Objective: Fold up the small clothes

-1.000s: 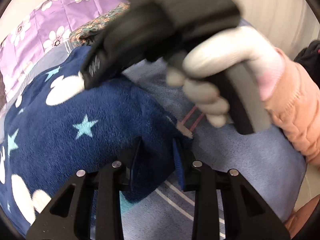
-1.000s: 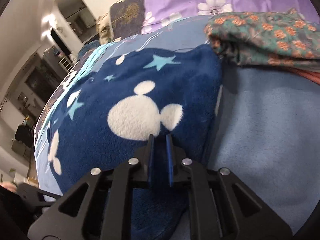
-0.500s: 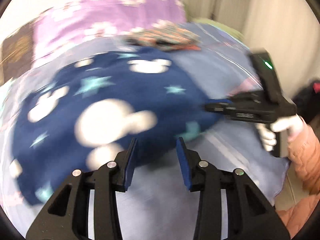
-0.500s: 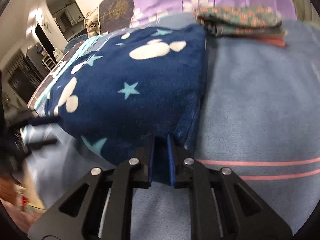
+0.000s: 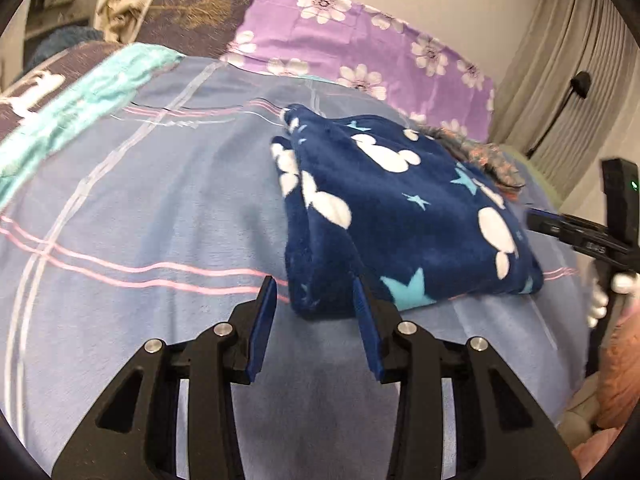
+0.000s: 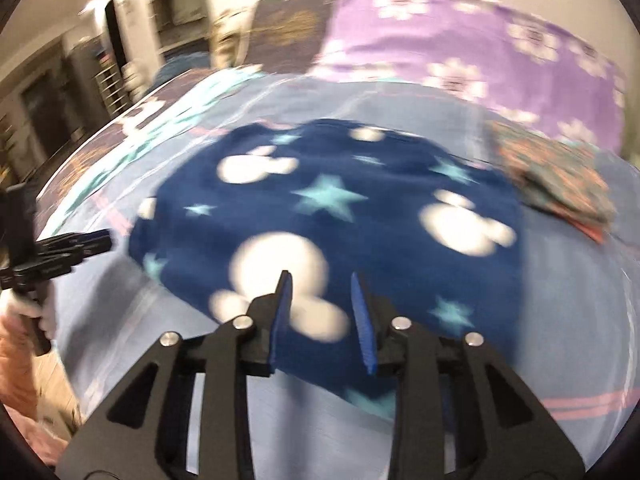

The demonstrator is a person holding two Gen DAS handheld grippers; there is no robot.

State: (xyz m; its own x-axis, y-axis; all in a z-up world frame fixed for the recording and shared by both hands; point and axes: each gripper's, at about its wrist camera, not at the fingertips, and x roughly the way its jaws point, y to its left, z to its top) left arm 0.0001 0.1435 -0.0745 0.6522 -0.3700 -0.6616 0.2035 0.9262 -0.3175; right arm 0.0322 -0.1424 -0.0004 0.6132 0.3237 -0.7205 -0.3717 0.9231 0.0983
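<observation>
Both tongs, left [image 5: 314, 312] parted and right [image 6: 322, 312] opening, hold nothing above the folded blanket [image 5: 404, 216] (navy fleece).

The right gripper [image 6: 322, 316], a second ago clamped on the edge of the navy fleece garment [image 5: 400, 216], now has its jaws opening with nothing pinched between them. The left gripper [image 5: 314, 320] stands wider than before and clear of the garment, which now lies folded, unheld, on the blue sheet [image 5: 160, 208].
</observation>
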